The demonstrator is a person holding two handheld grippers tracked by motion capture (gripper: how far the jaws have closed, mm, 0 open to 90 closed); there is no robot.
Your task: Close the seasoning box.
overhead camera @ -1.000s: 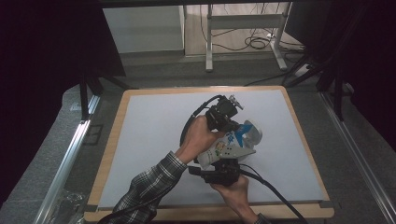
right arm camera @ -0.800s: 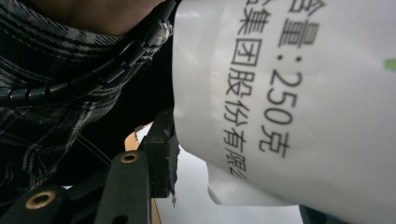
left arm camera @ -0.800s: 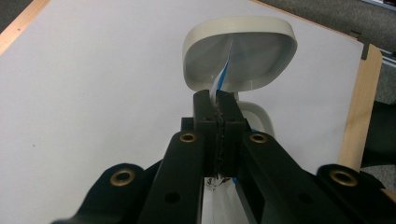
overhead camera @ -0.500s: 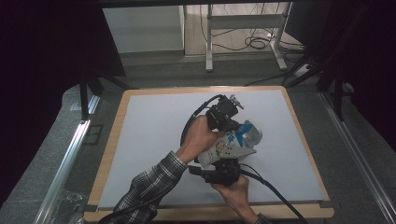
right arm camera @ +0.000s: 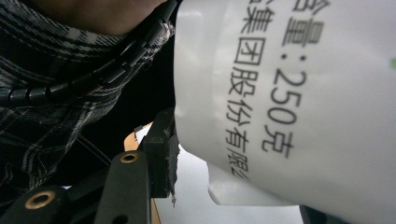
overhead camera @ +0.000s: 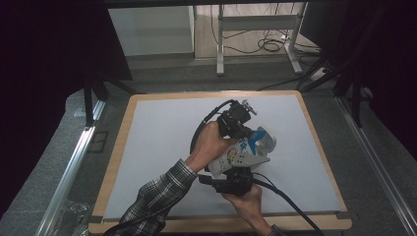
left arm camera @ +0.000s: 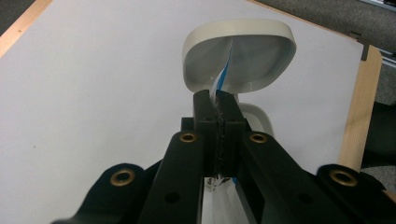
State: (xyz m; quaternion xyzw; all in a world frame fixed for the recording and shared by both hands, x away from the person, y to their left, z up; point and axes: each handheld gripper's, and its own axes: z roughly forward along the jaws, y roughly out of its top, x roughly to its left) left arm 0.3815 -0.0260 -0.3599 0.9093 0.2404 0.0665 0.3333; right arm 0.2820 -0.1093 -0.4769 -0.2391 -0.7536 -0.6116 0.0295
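The left gripper (left arm camera: 219, 105) has its jaws pressed together on the thin edge of a white bag (overhead camera: 246, 150) with blue print; just beyond its tips a white cup (left arm camera: 240, 56) lies tilted on the white table top (overhead camera: 157, 142), its mouth facing the jaws and the bag's edge running into it; the right gripper (overhead camera: 231, 179) sits just under the bag, whether it grips I cannot tell; bare table spreads wide to the left gripper's left; the wooden rim (left arm camera: 357, 112) lies near on its right.
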